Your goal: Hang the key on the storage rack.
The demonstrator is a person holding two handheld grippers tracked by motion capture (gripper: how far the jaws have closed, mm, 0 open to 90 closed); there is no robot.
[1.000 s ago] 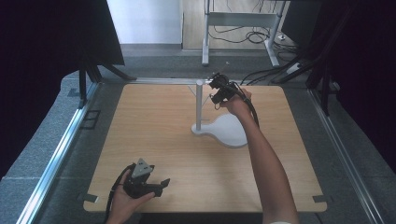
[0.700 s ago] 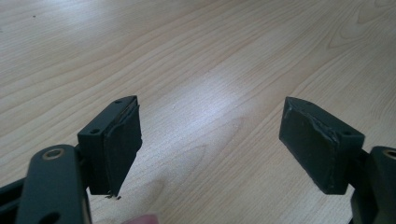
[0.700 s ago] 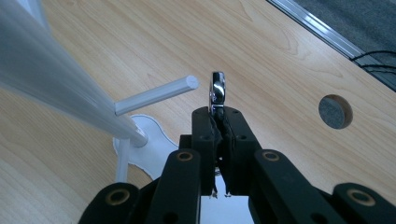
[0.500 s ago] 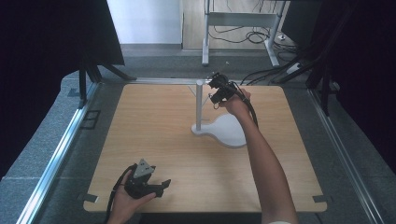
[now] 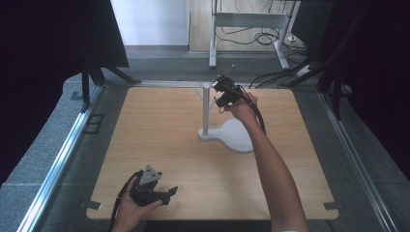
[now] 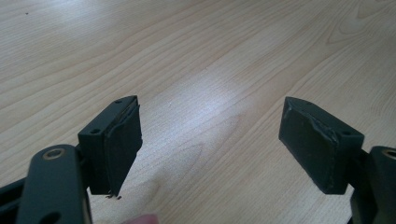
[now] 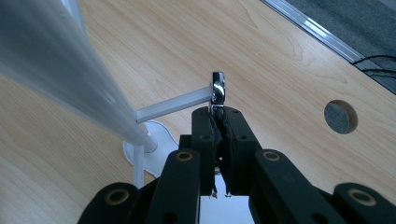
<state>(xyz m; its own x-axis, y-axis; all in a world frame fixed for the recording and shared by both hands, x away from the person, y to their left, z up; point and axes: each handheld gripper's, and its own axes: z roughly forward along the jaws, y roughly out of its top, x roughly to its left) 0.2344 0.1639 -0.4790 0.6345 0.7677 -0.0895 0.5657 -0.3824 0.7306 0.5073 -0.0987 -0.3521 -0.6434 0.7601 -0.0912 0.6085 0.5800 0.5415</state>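
On the pale wooden table, a shiny metal ring is pinched by the right gripper at the white stand's peg at twelve o'clock, where it could slip off, while the left gripper is held wide open.

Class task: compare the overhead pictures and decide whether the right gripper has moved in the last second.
No. The right gripper sits at the same spot beside the top of the white stand, shut on a silver ring.

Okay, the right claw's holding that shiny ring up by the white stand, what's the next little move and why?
Probably ease the right claw forward along the peg, so the ring slides further on before letting go. The jaws are pinched shut on the ring's lower edge, and the ring sits right at the tip of the stand's thin side peg, where it might slip off. The left claw rests open over the table.
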